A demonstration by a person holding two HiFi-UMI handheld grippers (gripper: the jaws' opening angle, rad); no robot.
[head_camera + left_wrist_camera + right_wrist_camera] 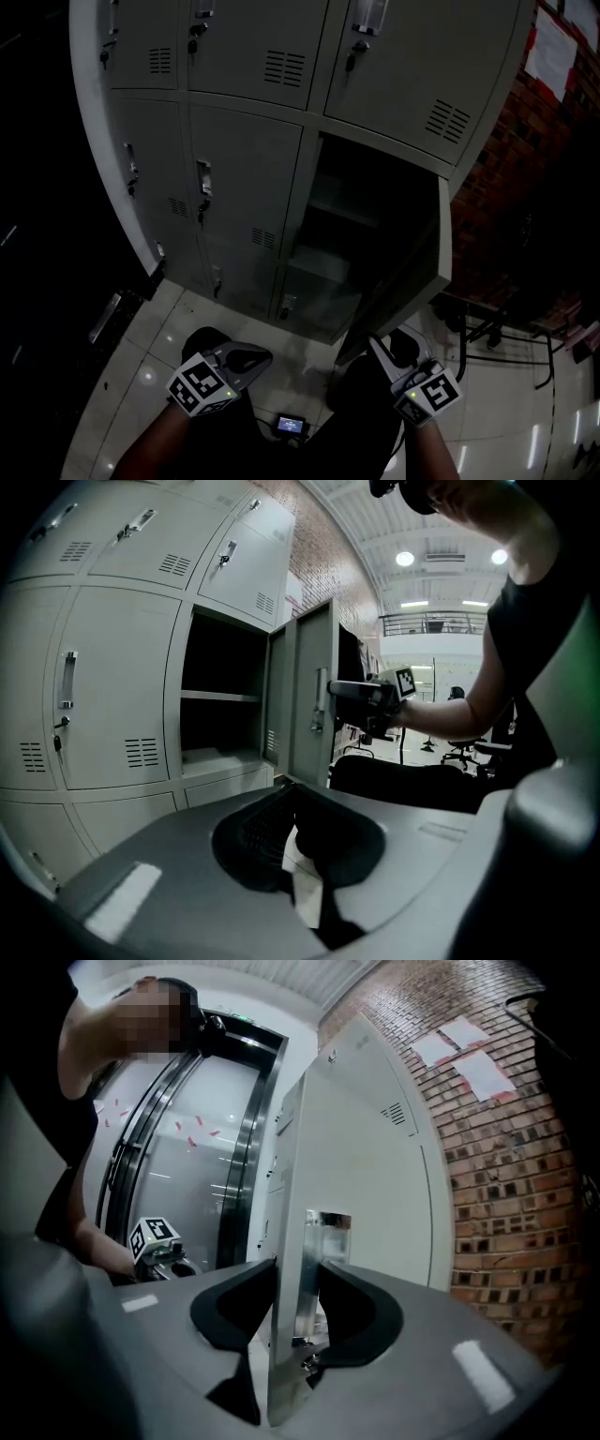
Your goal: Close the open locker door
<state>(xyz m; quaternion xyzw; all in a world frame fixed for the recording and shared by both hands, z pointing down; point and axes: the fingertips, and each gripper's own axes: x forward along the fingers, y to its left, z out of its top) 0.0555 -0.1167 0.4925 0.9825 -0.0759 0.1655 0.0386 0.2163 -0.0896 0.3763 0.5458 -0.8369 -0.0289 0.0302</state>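
The grey locker bank has one compartment standing open, with a shelf inside. Its door swings out toward me on the right. In the right gripper view the door's free edge runs between the jaws of my right gripper. One jaw lies against the inner face and the other against the metal handle plate. The left gripper view shows that gripper at the handle of the door. My left gripper hangs low in front of the lockers, shut and holding nothing.
Closed locker doors with handles and vents surround the open one. A brick wall with pinned papers stands to the right, and a metal chair frame below it. A small device lies on the tiled floor.
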